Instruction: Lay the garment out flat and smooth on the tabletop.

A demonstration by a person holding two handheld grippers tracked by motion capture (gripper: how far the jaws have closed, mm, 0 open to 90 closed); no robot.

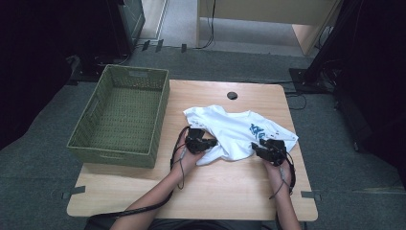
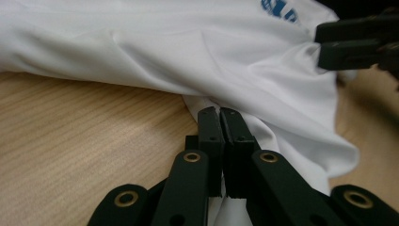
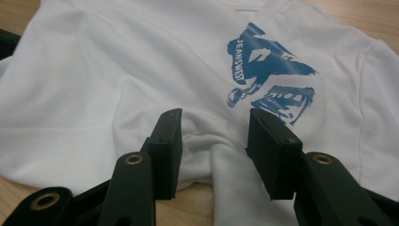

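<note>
We see a soft white T-shirt (image 1: 237, 132), smooth knit with a blue brush-stroke print (image 3: 268, 75), lying crumpled near the middle of a pale wood-grain table (image 1: 191, 191), its long axis running across the table from left to right. To its left stands a rectangular green woven basket (image 1: 122, 115) (open-weave walls). The left gripper (image 2: 219, 113) has its black jaws pressed together on a fold at the shirt's near edge. The right gripper (image 3: 214, 129) stands about half open, a bunched ridge of cloth lying between its flat rectangular pads; we cannot tell whether they touch it.
</note>
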